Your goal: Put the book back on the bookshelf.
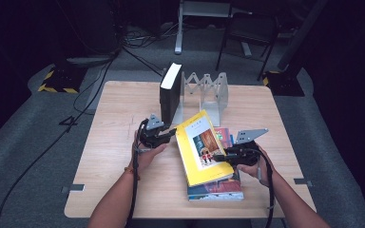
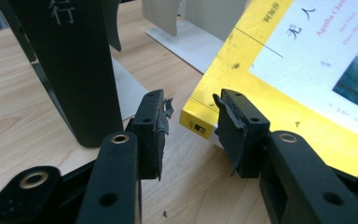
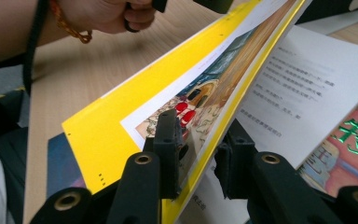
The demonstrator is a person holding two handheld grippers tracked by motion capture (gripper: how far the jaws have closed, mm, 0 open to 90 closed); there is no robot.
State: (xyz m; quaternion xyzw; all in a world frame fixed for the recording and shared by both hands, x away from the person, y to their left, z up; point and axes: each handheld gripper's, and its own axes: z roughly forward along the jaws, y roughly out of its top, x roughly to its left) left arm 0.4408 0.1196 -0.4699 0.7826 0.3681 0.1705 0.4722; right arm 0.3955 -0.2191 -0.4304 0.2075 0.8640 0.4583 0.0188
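Right gripper pinched the yellow book by its cover, tilted; left gripper, jaws apart and empty, at 9 o'clock. Cover alone might tear or slip.

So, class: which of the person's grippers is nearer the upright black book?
Left. The left gripper sits just beside the black book; the right gripper clamps the yellow book, farther off.

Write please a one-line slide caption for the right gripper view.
Right gripper clamps the yellow book's front cover, lifting it off the books beneath.
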